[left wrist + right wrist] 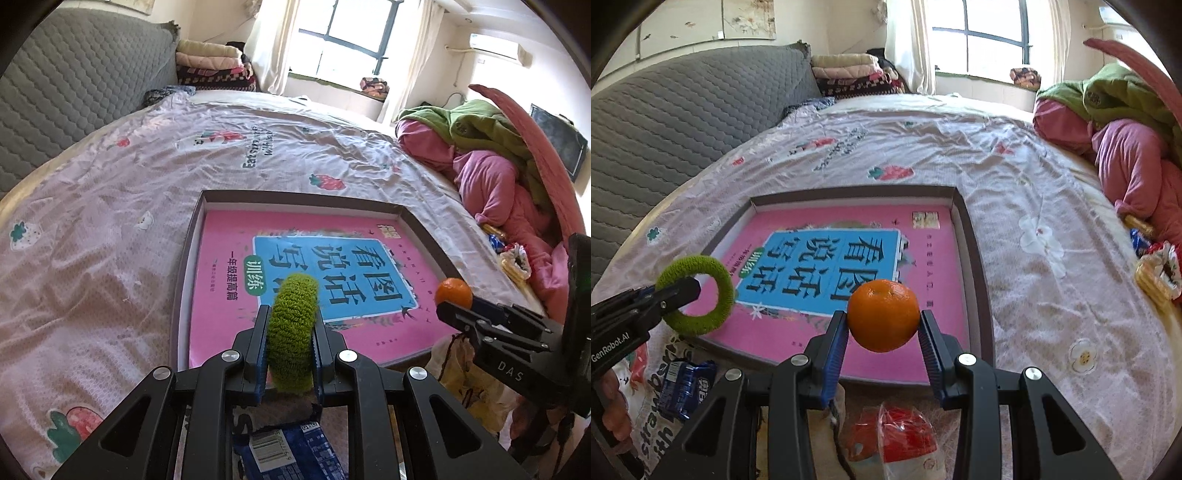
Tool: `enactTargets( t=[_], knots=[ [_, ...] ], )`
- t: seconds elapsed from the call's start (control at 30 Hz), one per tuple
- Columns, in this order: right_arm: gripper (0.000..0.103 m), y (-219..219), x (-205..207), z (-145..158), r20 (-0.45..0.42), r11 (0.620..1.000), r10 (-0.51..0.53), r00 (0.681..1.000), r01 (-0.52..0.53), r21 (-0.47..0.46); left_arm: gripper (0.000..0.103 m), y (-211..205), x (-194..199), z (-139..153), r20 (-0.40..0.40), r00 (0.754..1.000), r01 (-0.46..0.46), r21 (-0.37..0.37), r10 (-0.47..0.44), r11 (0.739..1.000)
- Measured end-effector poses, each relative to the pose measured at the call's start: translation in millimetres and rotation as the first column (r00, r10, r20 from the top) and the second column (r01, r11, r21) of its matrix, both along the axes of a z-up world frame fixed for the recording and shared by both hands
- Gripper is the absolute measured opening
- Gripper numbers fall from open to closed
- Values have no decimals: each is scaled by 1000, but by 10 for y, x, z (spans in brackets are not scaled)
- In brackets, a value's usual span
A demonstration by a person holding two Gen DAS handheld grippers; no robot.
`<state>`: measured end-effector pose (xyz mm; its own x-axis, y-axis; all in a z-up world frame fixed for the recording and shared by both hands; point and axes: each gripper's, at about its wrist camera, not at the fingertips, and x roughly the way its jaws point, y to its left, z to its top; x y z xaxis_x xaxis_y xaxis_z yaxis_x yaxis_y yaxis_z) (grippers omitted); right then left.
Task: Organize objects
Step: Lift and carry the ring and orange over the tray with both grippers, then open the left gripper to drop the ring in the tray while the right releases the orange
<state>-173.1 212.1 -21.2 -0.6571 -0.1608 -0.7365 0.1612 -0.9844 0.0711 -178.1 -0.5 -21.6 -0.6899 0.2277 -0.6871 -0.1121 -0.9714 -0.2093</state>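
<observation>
Left gripper [290,332] clamped on a fuzzy green hair ring [293,332], pads pressing its two flanks, ring standing upright on edge between them; in the right wrist view seen at 9 o'clock, gripper [689,291] biting the ring [698,295] at its left side, hole open to view. Right gripper [882,325] closed on an orange [882,314], blue pads against its left and right sides, fruit held clear above the tray; in the left wrist view sighted at 3 o'clock, orange [453,292] at the tip of the gripper [448,306]. Below both, a shallow dark-rimmed tray [190,236] lying on the strawberry-print bedsheet [110,229], a pink workbook [229,258] with a blue title panel flat inside and filling most of the floor. Ring over the near part of the book in the left wrist view; orange over the book's near right part in the right wrist view. At 6 o'clock in the left wrist view, under the gripper, a blue snack packet [291,454]; same packet [685,387] at 8 o'clock in the right wrist view. At 6 o'clock there, a red-and-white wrapped item [901,439]. At 2 to 3 o'clock, a heap of pink and green bedding [1126,147]. At 10 o'clock, grey quilted headboard [683,110]. At 12 o'clock, a window [993,33] with pale curtains. Fingers of a hand [613,417] at 8 o'clock on the left gripper's handle.
</observation>
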Motion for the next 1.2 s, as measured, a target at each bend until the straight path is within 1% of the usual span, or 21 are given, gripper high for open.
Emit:
enactTargets(
  t=[0.4,0.63,0.77,0.97,1.03,1.17,1.2],
  knots=[
    [40,-6,-93,-144,60,999,-24,998,23,23,19,14,-142,-122,41,999,-3,3,3,1000],
    [40,-54,-149,-163,91,998,-24,996,19,60,19,-34,-232,-205,69,997,-36,3,36,999],
    [40,-46,-173,-164,102,998,-29,994,23,59,19,-57,-266,-240,83,996,-45,8,44,999],
    [40,-26,-183,-157,125,998,-48,991,44,40,26,-108,-310,-285,115,991,-67,5,66,998],
    [40,-23,-178,-156,130,998,-53,990,48,38,33,-137,-316,-307,124,989,-77,5,76,997],
    [40,-13,-171,-150,133,998,-58,989,53,35,37,-163,-310,-322,124,988,-88,-5,88,996],
    [40,-7,-168,-146,133,998,-62,989,57,36,39,-164,-303,-322,123,988,-89,-11,90,996]
  ],
)
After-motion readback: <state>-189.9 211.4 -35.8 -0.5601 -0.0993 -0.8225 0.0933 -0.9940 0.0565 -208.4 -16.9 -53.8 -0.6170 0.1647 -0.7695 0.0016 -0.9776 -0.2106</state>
